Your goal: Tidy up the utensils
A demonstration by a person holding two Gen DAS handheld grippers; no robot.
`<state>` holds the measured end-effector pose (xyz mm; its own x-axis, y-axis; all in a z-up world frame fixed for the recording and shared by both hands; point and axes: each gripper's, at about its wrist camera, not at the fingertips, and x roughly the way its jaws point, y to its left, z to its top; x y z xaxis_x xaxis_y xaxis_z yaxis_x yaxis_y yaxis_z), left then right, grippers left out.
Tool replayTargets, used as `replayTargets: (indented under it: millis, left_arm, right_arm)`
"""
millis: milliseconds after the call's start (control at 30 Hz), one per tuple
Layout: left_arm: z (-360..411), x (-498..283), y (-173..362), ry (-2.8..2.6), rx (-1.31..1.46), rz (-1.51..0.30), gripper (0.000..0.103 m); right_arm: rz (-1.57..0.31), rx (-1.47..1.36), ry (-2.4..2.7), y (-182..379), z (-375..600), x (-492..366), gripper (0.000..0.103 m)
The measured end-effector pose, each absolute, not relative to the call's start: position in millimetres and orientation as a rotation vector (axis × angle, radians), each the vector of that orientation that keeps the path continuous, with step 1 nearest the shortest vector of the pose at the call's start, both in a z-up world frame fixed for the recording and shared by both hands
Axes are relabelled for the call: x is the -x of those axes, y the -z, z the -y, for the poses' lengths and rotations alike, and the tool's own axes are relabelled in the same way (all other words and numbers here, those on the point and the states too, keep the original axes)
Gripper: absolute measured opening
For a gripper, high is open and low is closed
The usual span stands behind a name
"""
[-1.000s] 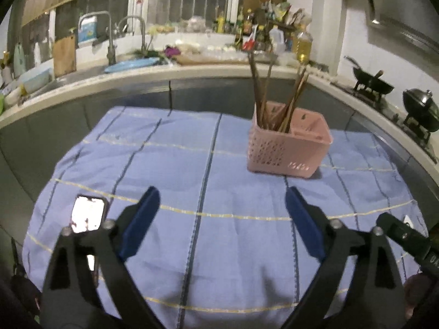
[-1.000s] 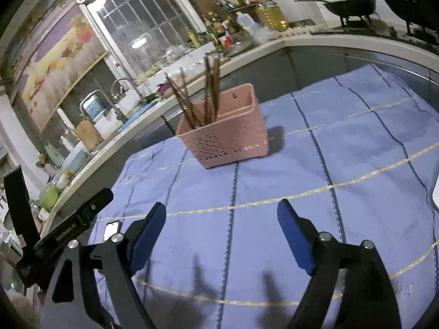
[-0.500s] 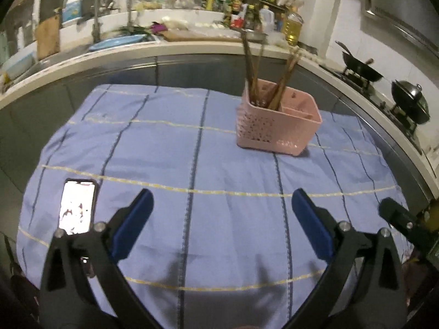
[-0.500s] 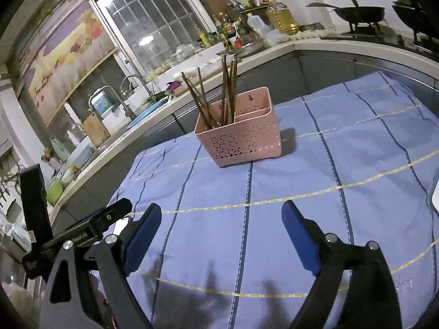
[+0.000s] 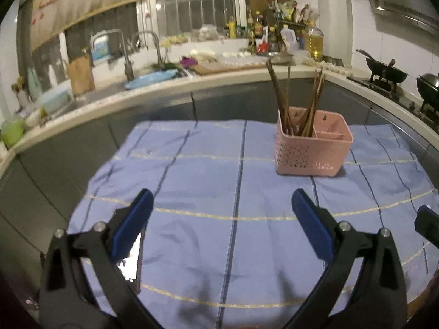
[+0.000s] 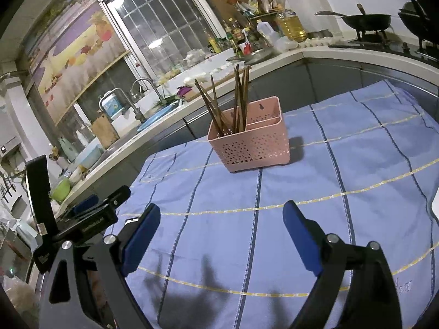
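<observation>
Your left gripper (image 5: 221, 208) is spread wide with nothing between the pads, and your right gripper (image 6: 221, 220) is spread too, its jaws having just been opening, also empty. Both hang above the blue cloth (image 5: 208, 170), which is bare between and ahead of the pads, so there's open room all the way to the basket (image 5: 312, 148). The pink basket stands upright on the cloth's far right part in the left view, well apart from both grippers. The chopsticks (image 5: 297, 101) stand on end in its left compartment, fanned out and leaning; the right compartment (image 6: 264, 119) looks empty, but you can't see to its bottom. The cloth's far edge ends short of the grey cabinet fronts (image 5: 164, 109) that curve around it under the counter (image 5: 219, 74). Its left edge drops off near your left gripper. A phone (image 5: 131, 257) lies on the cloth under the left finger, mostly hidden, screen glare only. Your right gripper's tip shows at the left view's right border, cut off. In the right view the left gripper's body sits at lower left, partly hidden. Sink taps (image 5: 123, 52), bottles (image 5: 314, 41) and woks (image 5: 387, 70) crowd the counter, too blurred for detail. A white object (image 6: 435, 205) is cut off at the right view's edge, can't tell what.
</observation>
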<state>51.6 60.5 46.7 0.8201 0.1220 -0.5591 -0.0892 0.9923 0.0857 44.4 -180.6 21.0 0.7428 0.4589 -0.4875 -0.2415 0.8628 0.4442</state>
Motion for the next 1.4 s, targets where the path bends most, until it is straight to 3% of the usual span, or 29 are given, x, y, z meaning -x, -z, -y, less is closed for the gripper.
replayTargets:
  millis: [1400]
  left_arm:
    - [-30.0, -20.0, -87.4, -0.07, -0.09, -0.443, 0.097]
  right_arm:
    - [-0.528, -0.34, -0.431, -56.8, 182.7, -19.4, 0.091]
